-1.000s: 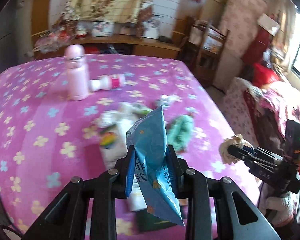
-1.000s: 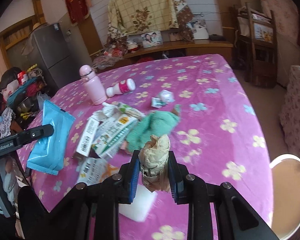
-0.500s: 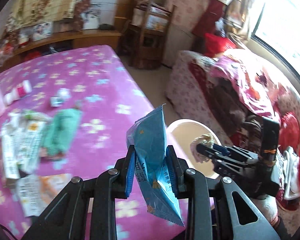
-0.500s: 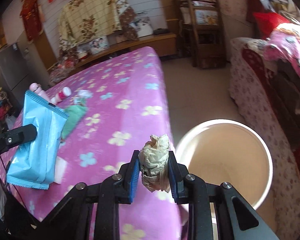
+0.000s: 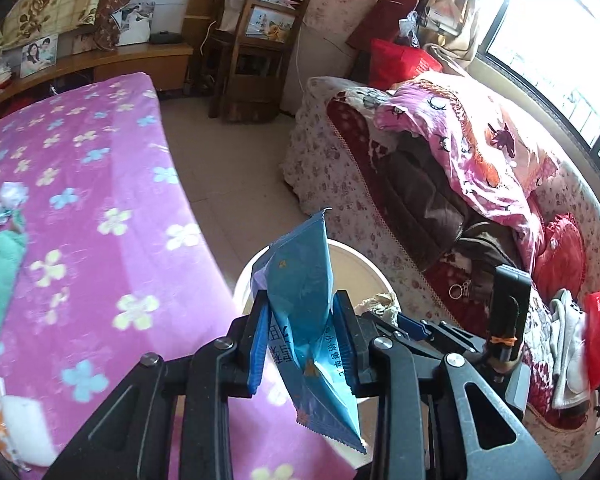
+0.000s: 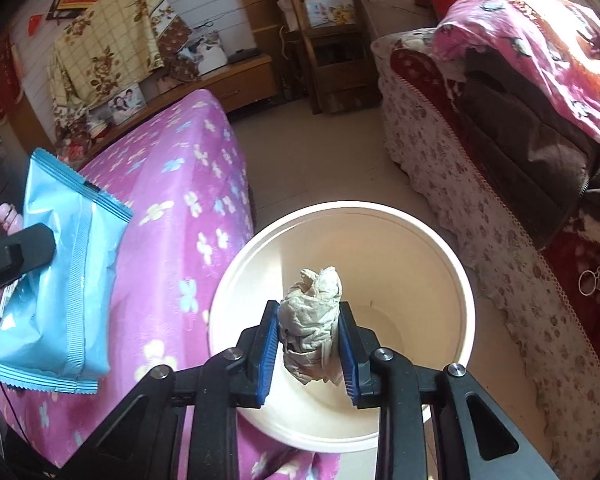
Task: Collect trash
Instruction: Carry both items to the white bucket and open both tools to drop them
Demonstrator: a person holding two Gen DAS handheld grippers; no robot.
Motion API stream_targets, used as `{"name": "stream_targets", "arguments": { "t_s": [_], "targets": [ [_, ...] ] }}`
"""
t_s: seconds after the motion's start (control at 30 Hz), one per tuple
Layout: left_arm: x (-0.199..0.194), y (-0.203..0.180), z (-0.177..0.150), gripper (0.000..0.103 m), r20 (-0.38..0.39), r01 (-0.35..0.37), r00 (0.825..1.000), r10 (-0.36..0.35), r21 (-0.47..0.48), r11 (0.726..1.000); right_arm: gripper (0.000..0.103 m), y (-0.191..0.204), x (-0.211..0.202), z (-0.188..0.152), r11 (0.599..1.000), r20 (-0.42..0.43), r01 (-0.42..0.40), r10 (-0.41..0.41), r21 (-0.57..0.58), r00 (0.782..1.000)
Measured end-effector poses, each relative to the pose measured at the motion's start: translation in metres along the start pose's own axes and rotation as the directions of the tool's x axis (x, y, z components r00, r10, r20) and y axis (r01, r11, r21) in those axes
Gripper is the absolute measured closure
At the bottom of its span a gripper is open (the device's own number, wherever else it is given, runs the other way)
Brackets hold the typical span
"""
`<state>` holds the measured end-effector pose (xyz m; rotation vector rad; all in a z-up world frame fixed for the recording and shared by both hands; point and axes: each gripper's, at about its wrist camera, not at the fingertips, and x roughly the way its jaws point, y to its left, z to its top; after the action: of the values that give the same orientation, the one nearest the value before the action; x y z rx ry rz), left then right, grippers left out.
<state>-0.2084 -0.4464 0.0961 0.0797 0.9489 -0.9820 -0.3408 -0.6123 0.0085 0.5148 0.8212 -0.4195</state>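
Crumpled paper wad [image 6: 311, 322] between blue pads [image 6: 267, 354] of right gripper [image 6: 309, 354], jaws just easing apart, pads still touching it, directly above open white bin [image 6: 466, 304]. Blue wrapper [image 5: 306, 322] pinched upright in left gripper [image 5: 304, 344], over bin's near rim beside pink flowered bedspread [image 5: 100, 200].

Pink flowered bed [image 5: 100, 184] with green cloth [image 5: 0, 264]; white bin [image 6: 456, 280] on floor [image 6: 332, 160].
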Motion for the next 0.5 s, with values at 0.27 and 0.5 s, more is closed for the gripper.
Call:
{"name": "stream_targets", "arguments": {
  "t_s": [0.27, 0.5],
  "targets": [
    [0.012, -0.002, -0.005, 0.050, -0.013, -0.016, 1.000, 0.016, 0.014, 1.000, 0.024, -0.017, 0.007, 0.001, 0.996, 0.005, -0.037, 0.036, 0.086, 0.999],
    [0.003, 0.008, -0.010, 0.050, -0.005, -0.072, 0.997, 0.072, 0.020, 0.997, 0.023, -0.001, 0.007, -0.002, 0.997, -0.008, -0.044, 0.045, 0.068, 0.999]
  ]
}}
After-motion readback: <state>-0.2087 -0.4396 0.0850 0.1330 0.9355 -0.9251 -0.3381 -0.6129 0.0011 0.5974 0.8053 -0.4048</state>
